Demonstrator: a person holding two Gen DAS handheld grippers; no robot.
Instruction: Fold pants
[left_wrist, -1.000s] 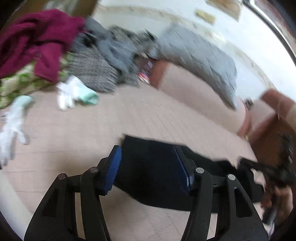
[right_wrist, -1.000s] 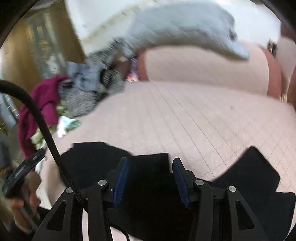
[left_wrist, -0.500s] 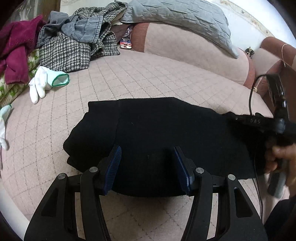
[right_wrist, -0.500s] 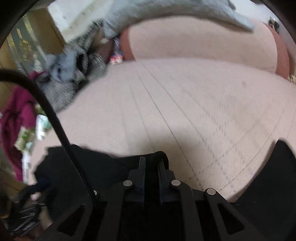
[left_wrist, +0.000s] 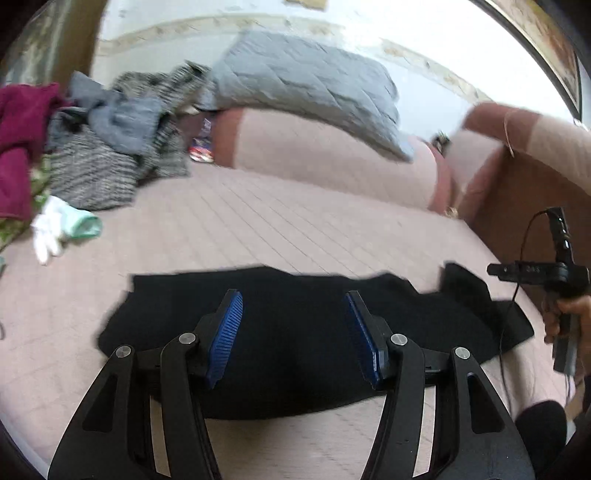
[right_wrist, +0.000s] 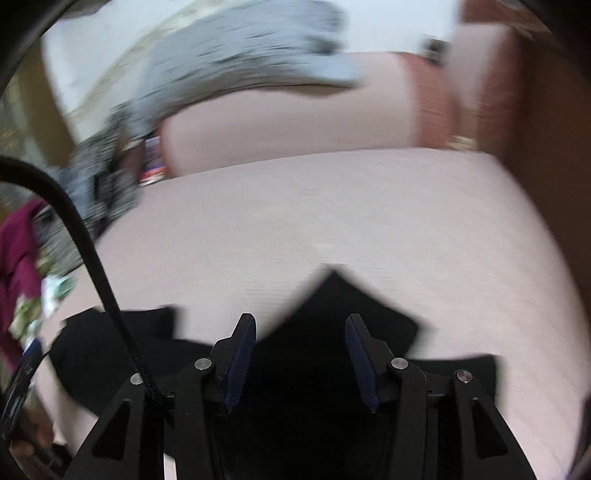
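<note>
The black pants (left_wrist: 295, 343) are being shown lying flat on the pink bed (left_wrist: 288, 229), spread out under and just past the jaws of both grippers. The left gripper (left_wrist: 293, 332) is being held above the pants with its jaws wide apart, and nothing is being gripped between them. The right gripper (right_wrist: 300, 354) is also being held with its jaws wide apart over the pants (right_wrist: 332, 314), and nothing is being squeezed there either. One corner of the pants is being seen sticking up past the right jaws. Far beyond the left jaws, a pile of clothes (left_wrist: 107, 147) and a gray blanket (left_wrist: 306, 88) are being seen. A white glove (left_wrist: 48, 229) is lying off to the left.
</note>
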